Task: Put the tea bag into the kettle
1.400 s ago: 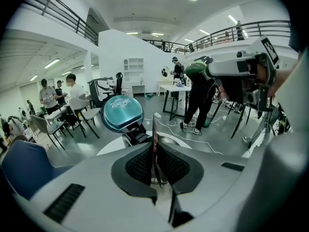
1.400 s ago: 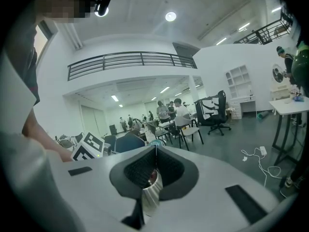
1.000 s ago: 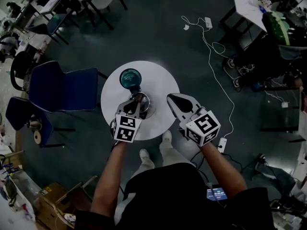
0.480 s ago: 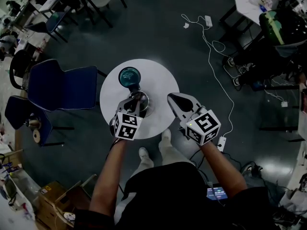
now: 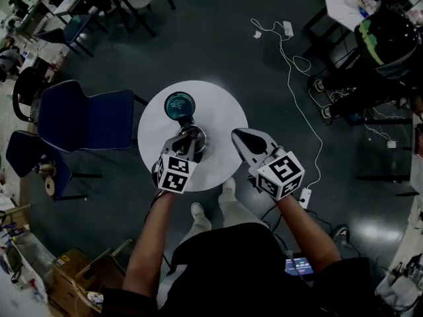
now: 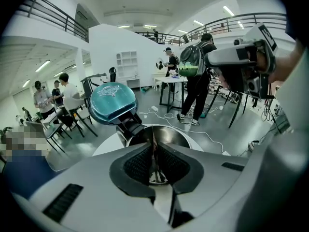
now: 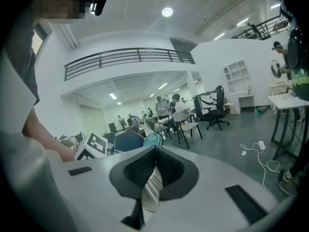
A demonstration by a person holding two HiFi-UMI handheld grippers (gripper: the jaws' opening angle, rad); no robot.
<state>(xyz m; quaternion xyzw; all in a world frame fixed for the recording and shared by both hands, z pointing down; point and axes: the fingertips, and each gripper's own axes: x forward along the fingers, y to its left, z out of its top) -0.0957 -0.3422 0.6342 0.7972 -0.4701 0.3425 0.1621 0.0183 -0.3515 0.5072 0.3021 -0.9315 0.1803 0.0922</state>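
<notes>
Table [image 5: 225, 111], kettle [image 5: 198, 135], left gripper [image 6: 153, 153] (tea bag [image 6: 153, 135] clamped)

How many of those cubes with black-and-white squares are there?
2. One cube rides on the left gripper, over the kettle; the other cube on the right gripper, at the table's right edge.

This is a large open-plan laboratory or office hall. A railed mezzanine gallery [image 7: 130, 57] is running along the upper wall, and ceiling lights [image 7: 167, 11] are shining overhead. People [image 7: 179, 103] are sitting at desks among swivel office chairs [image 7: 215, 105]. A person wearing a backpack [image 6: 191, 64] is standing at a work table [image 6: 169, 79]. Cables [image 5: 301, 65] and a power strip [image 5: 287, 29] are lying across the bare dark floor [image 5: 218, 38]. Blue chairs [image 5: 86, 121] and cardboard boxes [image 5: 69, 269] are standing nearby.
</notes>
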